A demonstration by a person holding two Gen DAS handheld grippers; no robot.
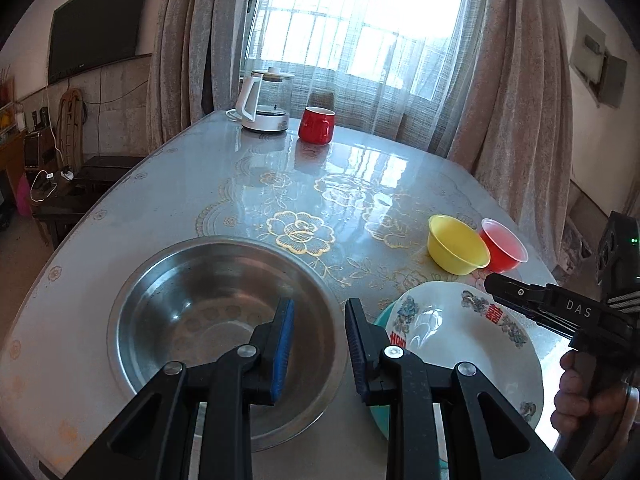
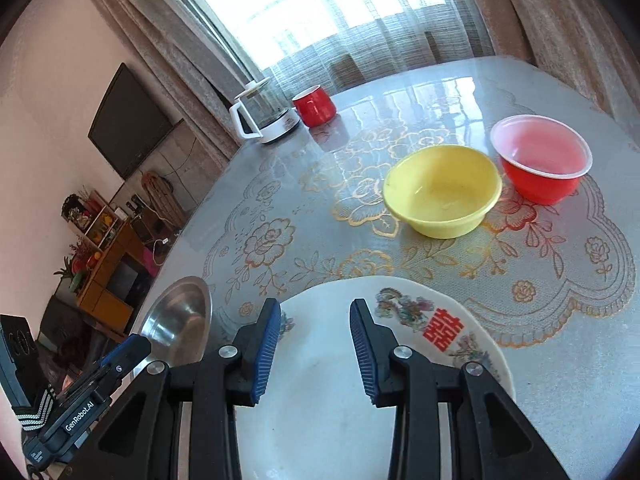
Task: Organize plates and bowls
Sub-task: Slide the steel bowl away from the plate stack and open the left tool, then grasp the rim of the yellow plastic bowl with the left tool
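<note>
A steel bowl (image 1: 208, 320) sits on the table near the front; it also shows in the right wrist view (image 2: 180, 320). My left gripper (image 1: 320, 344) is open and empty above its right rim. A white patterned plate (image 1: 460, 340) lies on a teal plate (image 1: 380, 412) to the right. My right gripper (image 2: 314, 352) is open and empty above the white plate (image 2: 400, 360); it also shows in the left wrist view (image 1: 496, 284). A yellow bowl (image 2: 442, 190) and a red plastic bowl (image 2: 542, 164) stand beyond, touching.
A white kettle (image 1: 264, 100) and a red mug (image 1: 316, 124) stand at the table's far edge by the curtained window. The table (image 1: 180, 184) has a glossy floral cover. A TV and shelves are off to the left.
</note>
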